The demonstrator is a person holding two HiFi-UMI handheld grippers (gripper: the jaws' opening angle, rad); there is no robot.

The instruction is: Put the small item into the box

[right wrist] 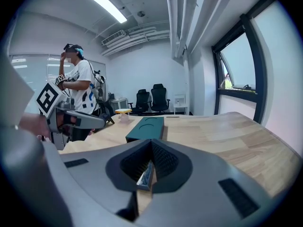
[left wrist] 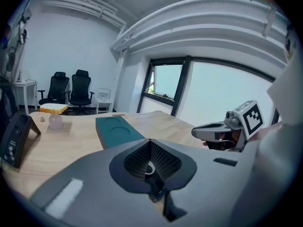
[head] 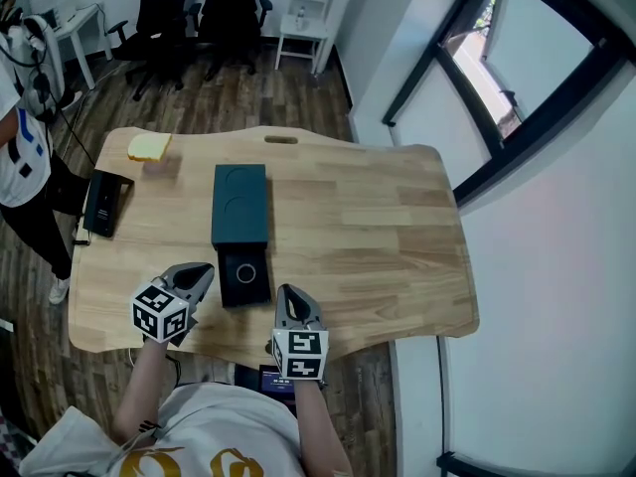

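Jaws pressed together and empty, the left gripper (head: 204, 271) and right gripper (head: 286, 292) flank the long dark-teal rectangular box's (head: 239, 202) near end (handy to it, I judge); the small pale translucent ball (left wrist: 56, 121) lies far left, outside it, beside a yellow sponge (head: 149, 147).

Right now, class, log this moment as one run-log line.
left gripper: jaws together, empty | right gripper: jaws together, empty | small ball: beside sponge | box: on table

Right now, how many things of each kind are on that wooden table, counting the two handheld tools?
Dark green box: 1
Black tray with a ring: 1
Yellow block: 1
Pale ball: 1
Black device: 1
Grippers: 2 (left gripper, right gripper)
Total: 7
A speck beside the ball is too small to name.
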